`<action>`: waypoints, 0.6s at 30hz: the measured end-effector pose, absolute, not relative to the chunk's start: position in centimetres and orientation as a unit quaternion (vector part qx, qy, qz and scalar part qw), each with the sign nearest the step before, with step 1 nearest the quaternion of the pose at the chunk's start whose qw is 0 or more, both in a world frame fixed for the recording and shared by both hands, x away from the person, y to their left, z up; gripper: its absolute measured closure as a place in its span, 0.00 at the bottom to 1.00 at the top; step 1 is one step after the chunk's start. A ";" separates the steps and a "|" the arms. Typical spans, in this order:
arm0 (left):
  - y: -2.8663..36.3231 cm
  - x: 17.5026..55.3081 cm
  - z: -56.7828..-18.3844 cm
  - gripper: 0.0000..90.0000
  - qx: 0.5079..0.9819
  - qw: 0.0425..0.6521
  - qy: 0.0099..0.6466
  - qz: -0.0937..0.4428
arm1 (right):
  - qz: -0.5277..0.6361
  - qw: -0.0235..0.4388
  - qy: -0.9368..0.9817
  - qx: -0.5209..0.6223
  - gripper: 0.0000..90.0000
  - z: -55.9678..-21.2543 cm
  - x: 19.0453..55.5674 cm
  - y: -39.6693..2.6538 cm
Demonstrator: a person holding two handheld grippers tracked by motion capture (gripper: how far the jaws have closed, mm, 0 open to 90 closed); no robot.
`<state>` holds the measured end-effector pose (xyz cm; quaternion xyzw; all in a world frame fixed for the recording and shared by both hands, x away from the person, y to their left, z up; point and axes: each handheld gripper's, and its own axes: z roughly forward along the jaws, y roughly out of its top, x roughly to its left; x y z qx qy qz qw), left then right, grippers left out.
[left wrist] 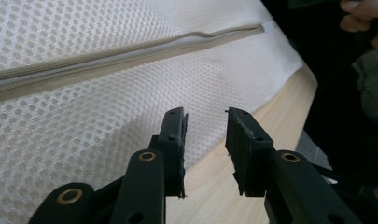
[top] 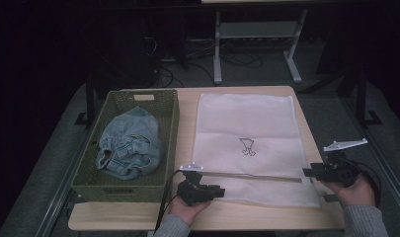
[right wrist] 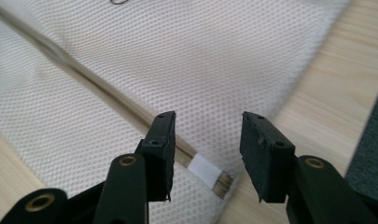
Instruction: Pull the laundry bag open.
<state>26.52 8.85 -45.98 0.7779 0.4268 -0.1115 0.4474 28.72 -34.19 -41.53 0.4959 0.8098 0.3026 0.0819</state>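
Note:
A white mesh laundry bag (top: 247, 128) lies flat on the wooden table (top: 266, 217), with a beige zipper (top: 257, 175) running along its near side. My left gripper (top: 220, 191) hovers at the bag's near left corner, jaws open and nothing between them. In the left gripper view it (left wrist: 205, 114) sits over the mesh edge below the zipper (left wrist: 130, 53). My right gripper (top: 307, 172) stands at the zipper's right end, open and empty. In the right gripper view its jaws (right wrist: 207, 116) straddle the zipper (right wrist: 98, 86) near a white tab (right wrist: 203, 168).
A green woven basket (top: 143, 94) stands on the table's left side with a crumpled blue denim garment (top: 131, 143) inside. Beyond the table's right edge is grey floor (top: 336, 113). A metal frame (top: 257, 29) stands behind the table.

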 end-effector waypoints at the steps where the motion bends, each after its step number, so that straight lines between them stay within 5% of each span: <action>1: 8.7 26.6 -46.2 0.75 0.780 0.444 0.428 -0.110 | 0.302 0.081 0.810 0.496 0.61 -41.6 28.7 -34.0; 18: 8.1 25.5 -47.1 0.75 0.790 0.427 0.420 -0.128 | 0.338 0.066 0.847 0.405 0.53 -41.7 28.5 -29.0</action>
